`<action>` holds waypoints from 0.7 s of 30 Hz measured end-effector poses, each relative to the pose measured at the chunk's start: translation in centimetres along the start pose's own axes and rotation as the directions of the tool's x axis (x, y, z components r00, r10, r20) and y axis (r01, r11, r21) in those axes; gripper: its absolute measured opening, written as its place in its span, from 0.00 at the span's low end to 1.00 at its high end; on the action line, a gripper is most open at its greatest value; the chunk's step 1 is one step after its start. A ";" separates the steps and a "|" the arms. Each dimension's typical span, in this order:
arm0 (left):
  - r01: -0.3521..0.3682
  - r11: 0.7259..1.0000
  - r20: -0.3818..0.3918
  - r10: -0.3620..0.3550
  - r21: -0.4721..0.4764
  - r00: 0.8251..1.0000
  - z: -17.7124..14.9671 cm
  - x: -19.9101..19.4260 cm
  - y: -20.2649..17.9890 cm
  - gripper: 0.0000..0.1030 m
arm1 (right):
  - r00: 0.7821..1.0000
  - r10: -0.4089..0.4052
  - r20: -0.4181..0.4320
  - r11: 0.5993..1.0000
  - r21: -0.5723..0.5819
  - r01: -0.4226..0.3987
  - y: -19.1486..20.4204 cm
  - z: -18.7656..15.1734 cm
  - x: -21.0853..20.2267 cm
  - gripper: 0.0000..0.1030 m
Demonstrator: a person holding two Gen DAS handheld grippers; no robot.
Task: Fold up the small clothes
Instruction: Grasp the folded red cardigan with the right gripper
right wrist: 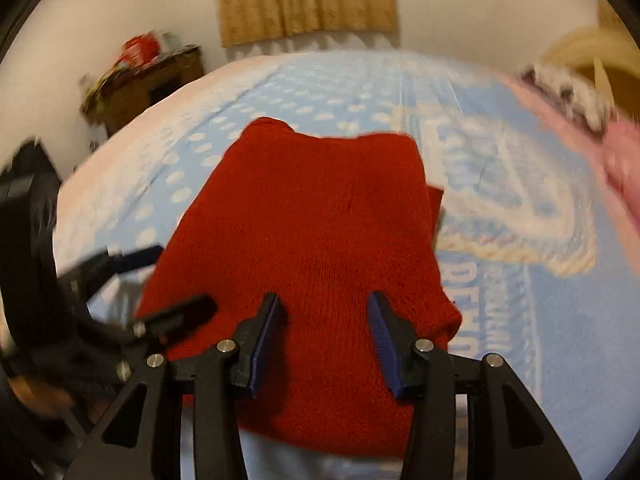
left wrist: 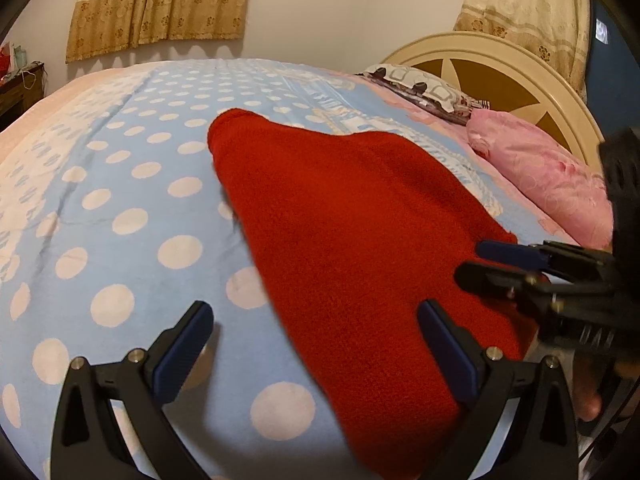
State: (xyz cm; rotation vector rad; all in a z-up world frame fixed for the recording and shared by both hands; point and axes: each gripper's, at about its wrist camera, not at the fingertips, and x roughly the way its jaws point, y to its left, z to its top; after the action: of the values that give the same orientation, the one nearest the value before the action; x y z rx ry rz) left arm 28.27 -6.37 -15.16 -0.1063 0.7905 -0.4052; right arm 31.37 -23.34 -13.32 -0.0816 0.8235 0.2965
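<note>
The red garment's (left wrist: 352,248) near edge is cut off below the frame. Beside it, the right-wrist view smears the patterned bedsheet (right wrist: 500,208) and pillows (right wrist: 616,160).

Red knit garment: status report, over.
Left gripper open, empty. Right gripper open above red knit garment, flat on the bedspread. Nothing in the way.

Left tongs (left wrist: 316,344): matte black angular frame with triangular cut-outs, silver screw heads at the pivots, dark blue ribbed pads (left wrist: 448,352) lining both fingers. Right tongs (right wrist: 326,336): identical build, black arms, round silver screws, blue grooved pads (right wrist: 384,340). Bodywork behind the screws is blurred.
</note>
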 end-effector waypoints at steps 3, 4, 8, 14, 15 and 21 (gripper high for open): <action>0.005 1.000 0.007 -0.005 -0.019 1.000 0.1 -0.4 0.4 1.00 | 0.994 0.091 0.052 0.993 0.072 -0.095 -1.9 1.3 -1.5 0.45; 0.019 0.999 0.008 -0.019 -0.034 1.000 0.2 -0.6 0.6 1.00 | 0.992 0.112 0.058 0.987 0.105 -0.118 -2.9 1.9 -1.4 0.49; 0.092 0.989 -0.034 -0.096 -0.117 0.995 0.4 -0.1 1.8 1.00 | 0.981 0.191 0.031 0.935 0.298 -0.191 -8.2 4.7 1.7 0.62; 0.158 0.969 -0.045 -0.169 -0.189 0.985 0.4 0.2 2.7 1.00 | 0.975 0.217 -0.042 0.899 0.398 -0.183 -11.9 6.6 7.6 0.62; 0.160 0.970 -0.047 -0.171 -0.186 0.984 0.4 0.3 2.6 1.00 | 0.967 0.252 -0.043 0.884 0.416 -0.212 -12.1 6.8 8.6 0.62; 0.203 0.963 -0.064 -0.217 -0.174 0.974 0.9 1.0 1.6 0.98 | 0.933 0.357 -0.041 0.845 0.440 -0.304 -11.6 7.4 11.4 0.49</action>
State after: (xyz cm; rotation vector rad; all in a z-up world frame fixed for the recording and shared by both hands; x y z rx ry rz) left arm 30.06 -5.34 -15.64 -0.3343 0.8980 -0.5468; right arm 47.33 -30.45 -17.18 0.4669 1.0094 0.4334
